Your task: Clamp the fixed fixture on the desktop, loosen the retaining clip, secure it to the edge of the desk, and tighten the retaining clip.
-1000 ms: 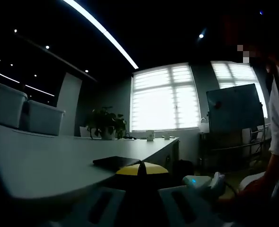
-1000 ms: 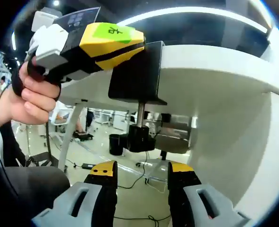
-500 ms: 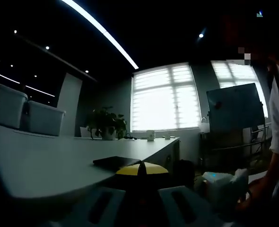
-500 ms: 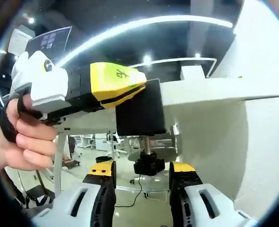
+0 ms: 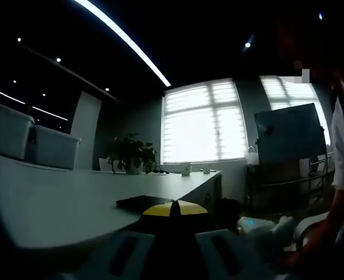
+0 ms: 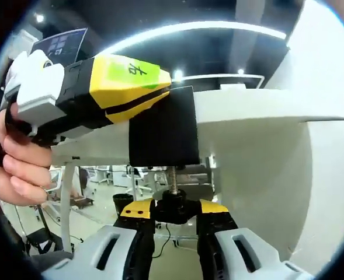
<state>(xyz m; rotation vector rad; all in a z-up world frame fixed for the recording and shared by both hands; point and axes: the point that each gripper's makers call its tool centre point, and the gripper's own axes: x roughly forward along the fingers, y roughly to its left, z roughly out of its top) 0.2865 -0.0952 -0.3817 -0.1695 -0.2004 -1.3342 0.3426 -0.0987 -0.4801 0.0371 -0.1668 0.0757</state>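
Black and flat, the fixture's top plate point(image 5: 143, 202) lies on the pale desk point(image 5: 55, 201) at its near edge in the left gripper view, just beyond the left gripper point(image 5: 173, 210), whose 2 yellow-tipped jaws meet tip to tip against it. A potted plant point(image 5: 131, 155) and 2 white bins point(image 5: 31, 139) stand farther back on the desk; the right gripper point(image 5: 259, 228) shows low at right.

From below, the right gripper view shows the fixture point(image 6: 163, 137) hooked over the desk edge point(image 6: 259, 105), the left gripper point(image 6: 110, 93) pinching its upper part, a hand point(image 6: 14, 163) behind it. The right gripper point(image 6: 173, 211) has its 2 jaws narrowed onto the black knob point(image 6: 173, 205) of the retaining screw.
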